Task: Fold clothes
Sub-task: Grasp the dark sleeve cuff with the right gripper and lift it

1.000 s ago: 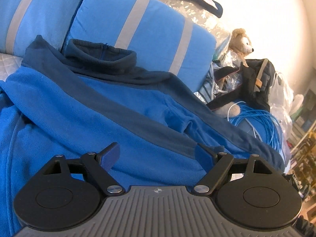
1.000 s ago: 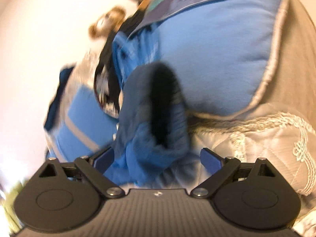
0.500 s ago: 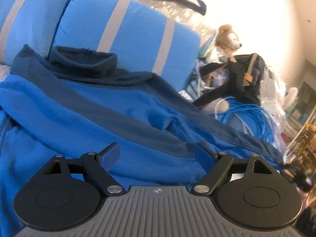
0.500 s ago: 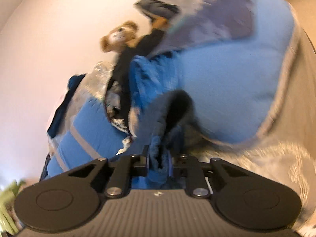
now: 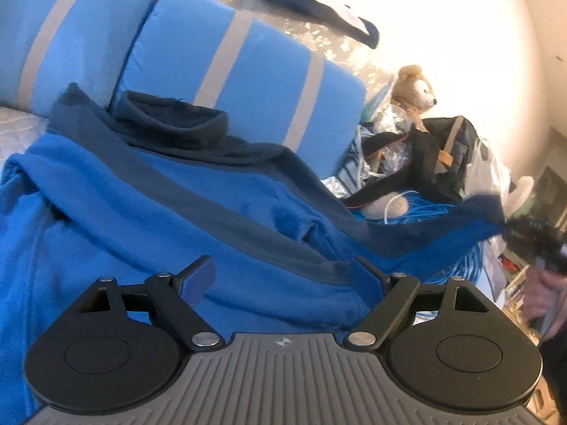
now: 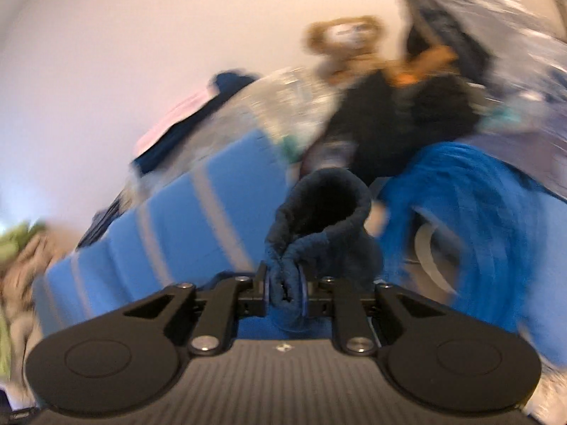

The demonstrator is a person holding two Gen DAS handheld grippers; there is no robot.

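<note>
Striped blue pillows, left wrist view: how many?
2. One pillow at the upper left edge, partly cut off; the other pillow beside it to the right, behind the collar of the blue fleece jacket. More may lie outside the frame.

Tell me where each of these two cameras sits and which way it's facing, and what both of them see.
Left wrist: on the open left gripper, looking over the blue fleece jacket towards striped pillows; a blurred hand shows at the right edge.
Right wrist: on the right gripper, shut on the jacket's sleeve cuff, facing the wall.
Shared: jacket, pillows, teddy bear.
</note>
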